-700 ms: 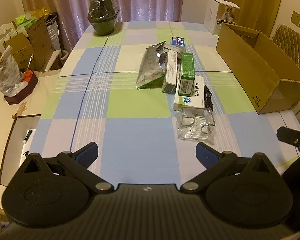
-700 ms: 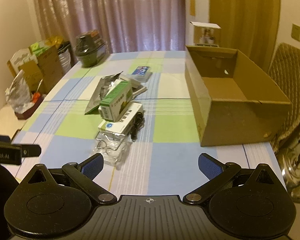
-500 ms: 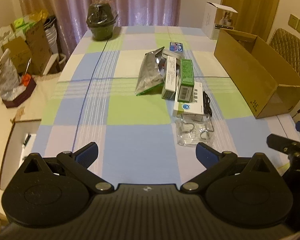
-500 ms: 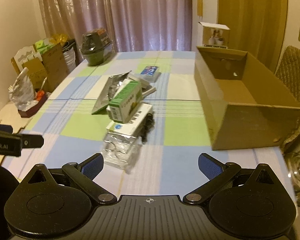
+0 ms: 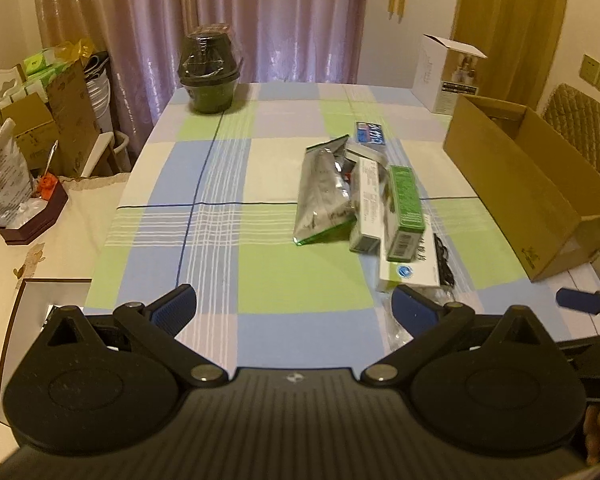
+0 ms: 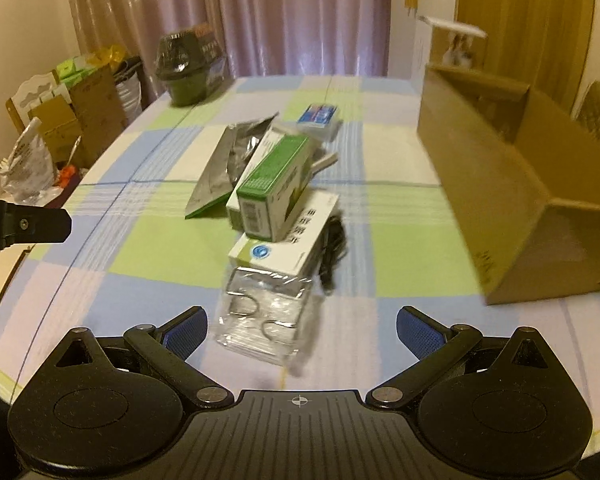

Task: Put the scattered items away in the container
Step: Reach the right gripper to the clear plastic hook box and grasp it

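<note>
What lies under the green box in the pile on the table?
The green box rests on a white box and leans against another white carton. Anything further beneath is covered and cannot be seen.

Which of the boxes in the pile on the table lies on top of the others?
The green box. It rests across the white box with the blue round logo and another white box, unlike those lying on the tablecloth.

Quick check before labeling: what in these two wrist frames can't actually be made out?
- Cardboard box floor: hidden by its near wall in both views, so contents unknown.
- Clear packet: motion-blurred in right wrist view; in left wrist view mostly behind the left gripper finger.
- White carton print: too blurred to read.
- Black cord: smeared, its ends unclear.
- Blue pack: too small to identify.
</note>
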`<state>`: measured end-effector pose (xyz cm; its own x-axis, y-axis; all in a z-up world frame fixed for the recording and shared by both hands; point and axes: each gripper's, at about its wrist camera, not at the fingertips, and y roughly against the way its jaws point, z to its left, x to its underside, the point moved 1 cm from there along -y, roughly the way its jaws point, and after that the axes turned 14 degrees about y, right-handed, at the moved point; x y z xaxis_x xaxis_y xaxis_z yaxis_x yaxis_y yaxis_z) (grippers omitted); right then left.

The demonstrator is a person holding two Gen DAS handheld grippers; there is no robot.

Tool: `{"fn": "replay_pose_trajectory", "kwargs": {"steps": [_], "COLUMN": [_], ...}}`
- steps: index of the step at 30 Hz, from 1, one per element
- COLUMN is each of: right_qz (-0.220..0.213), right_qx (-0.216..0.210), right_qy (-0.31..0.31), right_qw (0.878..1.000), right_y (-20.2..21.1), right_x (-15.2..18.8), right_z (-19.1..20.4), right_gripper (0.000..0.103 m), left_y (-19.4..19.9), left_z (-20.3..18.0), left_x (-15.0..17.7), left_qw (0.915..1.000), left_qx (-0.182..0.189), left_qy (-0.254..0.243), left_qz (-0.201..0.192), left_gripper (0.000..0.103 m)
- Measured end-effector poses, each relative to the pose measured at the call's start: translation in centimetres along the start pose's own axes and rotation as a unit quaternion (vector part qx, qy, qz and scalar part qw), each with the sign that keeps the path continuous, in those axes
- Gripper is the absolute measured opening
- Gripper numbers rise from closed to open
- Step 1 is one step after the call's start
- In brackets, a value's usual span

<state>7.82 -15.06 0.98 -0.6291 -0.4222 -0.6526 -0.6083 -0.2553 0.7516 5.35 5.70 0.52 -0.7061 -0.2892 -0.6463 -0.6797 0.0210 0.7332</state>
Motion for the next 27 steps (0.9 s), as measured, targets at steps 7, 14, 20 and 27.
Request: {"fn": "replay_pose_trajectory", "kwargs": {"steps": [7, 14, 20, 27], "right_qz": [0.01, 0.008, 0.015, 0.014], "right_qx": [0.002, 0.008, 0.017, 0.021], "right_qy": [-0.022, -0.038, -0.052, -0.059], "right_qw": [1.0, 0.999, 0.998, 0.998], "right_y": [-3.3, -5.7, -7.4, -8.2], "right_x": [-0.8, -0.9, -0.9, -0.8], "right_z": [0.9, 1.6, 1.6, 1.8], "right_gripper": [0.103, 0.103, 0.103, 0.103], "left_y": [-2.0, -1.6, -1.8, -2.7], "left_z": [1.3, 1.2, 0.6, 1.0], "left_x": [0.0, 0.1, 0.1, 0.0], "left_qw": [0.9977, 0.9986, 0.9992, 0.9981], "left_qx": [0.001, -0.008, -0.021, -0.027], "left_qy": [0.057, 0.049, 0.031, 0.045], "left_qz": [0.037, 0.02, 0.015, 0.032], "left_gripper": [0.102, 0.102, 0.102, 0.102]}}
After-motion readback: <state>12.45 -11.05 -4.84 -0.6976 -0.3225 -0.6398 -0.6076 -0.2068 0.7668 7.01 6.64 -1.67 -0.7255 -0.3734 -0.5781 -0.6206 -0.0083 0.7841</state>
